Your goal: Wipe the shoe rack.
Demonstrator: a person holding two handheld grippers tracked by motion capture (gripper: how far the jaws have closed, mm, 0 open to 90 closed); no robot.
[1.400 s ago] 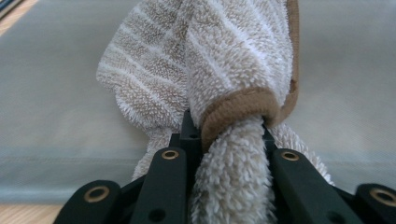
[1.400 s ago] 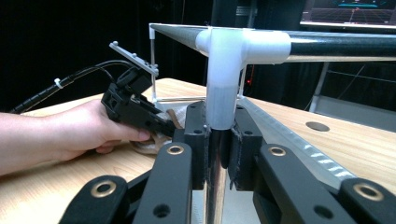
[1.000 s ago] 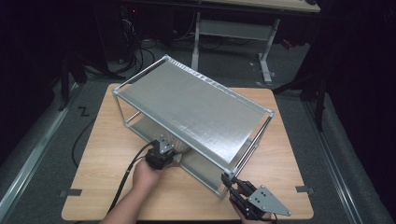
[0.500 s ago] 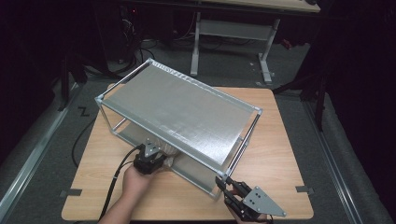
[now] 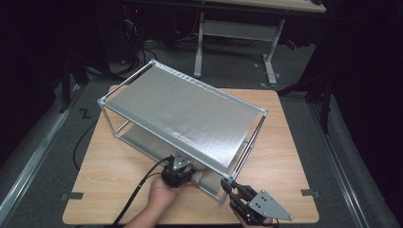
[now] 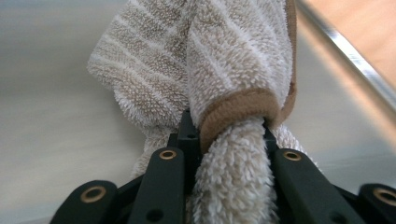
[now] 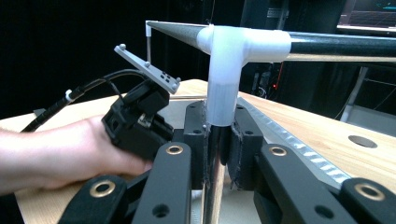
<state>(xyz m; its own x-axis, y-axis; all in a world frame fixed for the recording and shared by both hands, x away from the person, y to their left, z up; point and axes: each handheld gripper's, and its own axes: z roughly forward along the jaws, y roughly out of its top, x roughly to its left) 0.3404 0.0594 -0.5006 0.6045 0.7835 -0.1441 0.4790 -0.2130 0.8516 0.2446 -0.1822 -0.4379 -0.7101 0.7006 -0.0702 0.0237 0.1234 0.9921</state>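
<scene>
Meanwhile the left gripper, carrying a bunched beige towel between its jaws, had slid sideways along the lower shelf of the metal rack: a second earlier it sat nearer the rack's middle front, half a second ago it had swung out toward the person's left, and now it was back toward the right, close to the post held by the other hand. Its jaws had just been easing apart a little, yet the towel was wedged between the pads, its brown-trimmed edge folded over just ahead of the jaws and pressed flat against the grey shelf surface, so the pinch looked intact. The right gripper had not shifted; its jaws were pressed together on the upright corner post just below the white plastic joint, steadying the rack at the corner nearest that hand. The rack itself had turned slightly on the wooden table across the three moments. Judging from this back-and-forth, the work in hand was wiping the lower shelf with the towel, one pass apparently finished and more of the shelf beyond the left gripper likely not yet covered.
</scene>
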